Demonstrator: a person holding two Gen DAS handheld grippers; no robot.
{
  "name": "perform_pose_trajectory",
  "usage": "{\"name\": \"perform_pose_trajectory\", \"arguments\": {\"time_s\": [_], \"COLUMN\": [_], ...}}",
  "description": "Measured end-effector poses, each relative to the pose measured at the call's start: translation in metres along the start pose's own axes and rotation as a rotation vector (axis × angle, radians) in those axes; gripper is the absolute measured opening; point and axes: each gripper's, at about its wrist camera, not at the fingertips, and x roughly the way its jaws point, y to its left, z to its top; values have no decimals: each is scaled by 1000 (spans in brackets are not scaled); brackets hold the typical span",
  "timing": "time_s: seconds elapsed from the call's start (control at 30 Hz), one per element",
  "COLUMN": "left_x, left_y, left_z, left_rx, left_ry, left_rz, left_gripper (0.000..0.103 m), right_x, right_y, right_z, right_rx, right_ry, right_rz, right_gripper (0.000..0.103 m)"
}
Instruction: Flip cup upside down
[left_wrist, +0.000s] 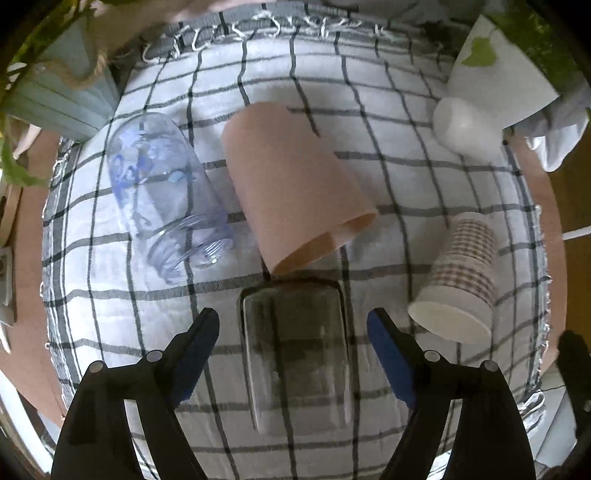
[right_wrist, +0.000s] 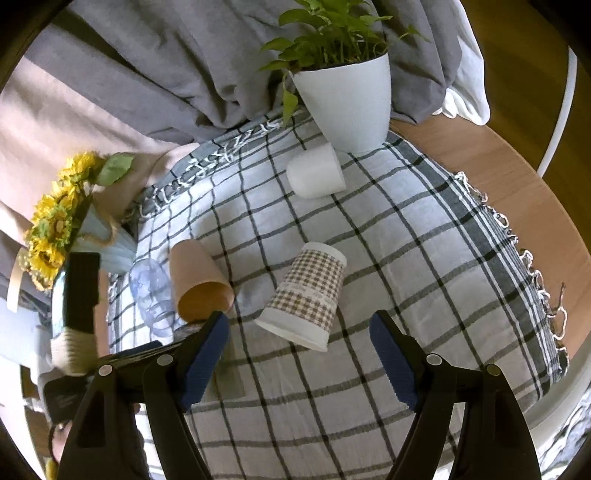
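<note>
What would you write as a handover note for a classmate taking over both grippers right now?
Left gripper: open, straddling a dark smoky glass, not closed on it.
Right gripper: open, empty, near the checked paper cup.
On the checked cloth: tan cup, clear blue-printed glass, checked cup, all on their sides; white cup rests upside down.
Done: nothing gripped.
Left: grasp and invert a cup.

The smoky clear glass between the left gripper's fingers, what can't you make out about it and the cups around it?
- Smoky clear glass, left wrist view: transparency hides which end is open; in the right wrist view the gripper finger covers it.
- Blue-printed clear plastic cup, right wrist view: partly behind the tan paper cup.
- White plastic cup, left wrist view: mouth faces away.
</note>
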Motion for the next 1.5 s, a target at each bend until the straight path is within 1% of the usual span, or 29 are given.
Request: {"name": "perform_pose_trajectory", "arguments": {"time_s": [0.03,0.13,0.2,0.23,0.4,0.47,0.57,0.7,0.87,0.93,1.1,1.27,1.5], "left_x": [4,14,19,22,21,14,1,-15,-34,-38,-41,-43,-41], "left_y": [-1,-4,-4,-3,1,4,7,10,8,7,5,2,3], "left_z": [2,5,6,6,2,-2,-14,-33,-56,-64,-83,-101,-120], "left_rx": [1,0,-7,-9,-28,-42,-52,-63,-42,-36,-6,11,10], "left_ry": [9,25,37,39,30,13,-32,-112,-205,-231,-263,-269,-264], "left_rz": [6,13,12,20,6,-5,-26,-57,-68,-71,-68,-59,-72], "left_gripper": [76,76,71,67,66,66,66,66,66,66,66,66,66], "right_x": [1,4,7,8,10,11,9,3,-5,-5,-6,-6,-5], "right_y": [-2,-6,-7,-8,-7,-5,-3,-1,3,3,3,3,2], "right_z": [1,3,4,4,3,3,3,3,-4,-9,-19,-29,-43], "right_rx": [5,13,15,15,9,3,-10,-27,-74,-90,-119,-141,-159], "right_ry": [-2,0,6,11,18,26,24,14,7,14,29,50,78], "right_rz": [-1,-11,-18,-18,-22,-16,-10,-9,-19,-25,-38,-51,-63], "right_gripper": [79,79,79,79,79,79,79,79,79,79,79,79,79]}}
